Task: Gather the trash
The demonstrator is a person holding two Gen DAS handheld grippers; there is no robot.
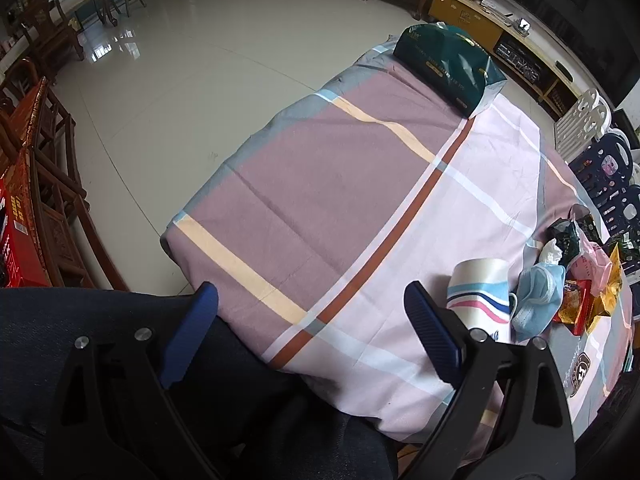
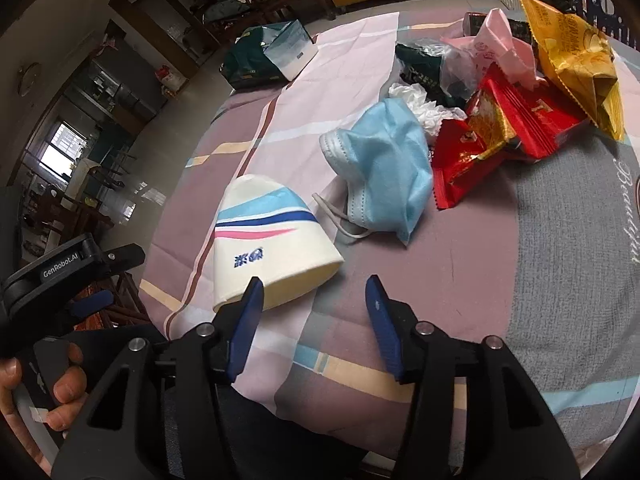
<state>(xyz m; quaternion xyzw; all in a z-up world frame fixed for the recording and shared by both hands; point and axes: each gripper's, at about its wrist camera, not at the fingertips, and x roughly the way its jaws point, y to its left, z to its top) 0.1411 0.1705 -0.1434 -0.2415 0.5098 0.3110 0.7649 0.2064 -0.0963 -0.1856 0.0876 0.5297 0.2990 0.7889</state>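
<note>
Where tiled floor [image 1: 192, 80] shines, plaid-clothed table [image 1: 320, 184] stands.

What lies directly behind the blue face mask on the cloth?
Behind the blue face mask sits crumpled white tissue, then a dark green wrapper. The mask covers the tissue's lower part, so its full extent cannot be seen.
</note>
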